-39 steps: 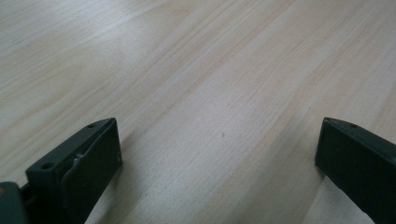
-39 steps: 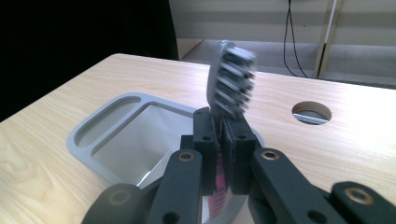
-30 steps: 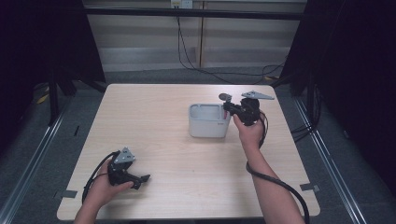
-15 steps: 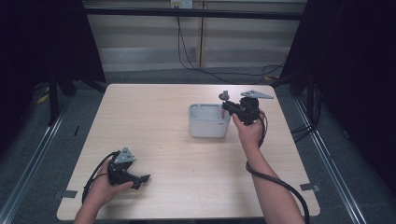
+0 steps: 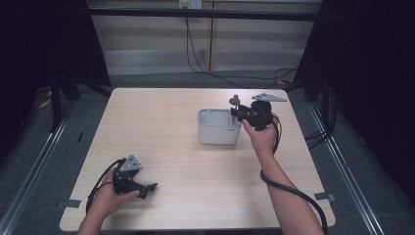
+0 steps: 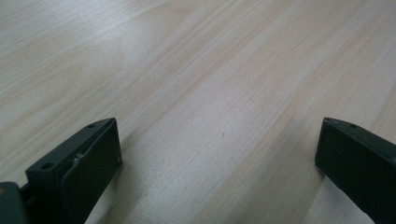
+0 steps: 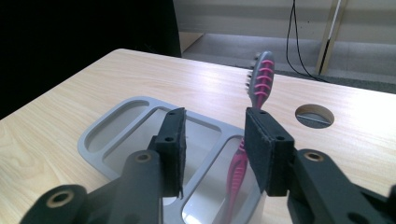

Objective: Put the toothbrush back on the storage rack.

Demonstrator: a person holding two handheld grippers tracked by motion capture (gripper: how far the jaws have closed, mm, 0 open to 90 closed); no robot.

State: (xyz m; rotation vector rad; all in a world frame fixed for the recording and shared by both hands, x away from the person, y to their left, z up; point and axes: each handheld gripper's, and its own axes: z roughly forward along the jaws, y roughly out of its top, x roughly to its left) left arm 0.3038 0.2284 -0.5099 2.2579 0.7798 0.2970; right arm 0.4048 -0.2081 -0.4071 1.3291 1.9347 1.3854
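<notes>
A grey holder (image 5: 218, 129) with several compartments (image 7: 95, 134) stands right of the table's middle. A pink and grey toothbrush (image 7: 261, 78) stands upright in its right-hand compartment, head up (image 5: 235, 100). My right gripper (image 7: 215, 135) hovers over the holder's right end (image 5: 236, 112). Its jaws have just been opening and stand apart; the toothbrush leans just beyond the right jaw, and no pad presses on it. My left gripper (image 5: 148, 188) rests on the table at the front left, jaws wide open (image 6: 219, 140) over bare wood.
A round cable hole (image 7: 314, 115) is cut in the tabletop beyond the holder. Dark curtains flank the table, and cables run along the back wall (image 5: 230, 73). Each gripper's cable trails to the table's front edge.
The right gripper's jaws have parted and let go of the toothbrush, which now stands in the holder. Neither hand has shifted.
</notes>
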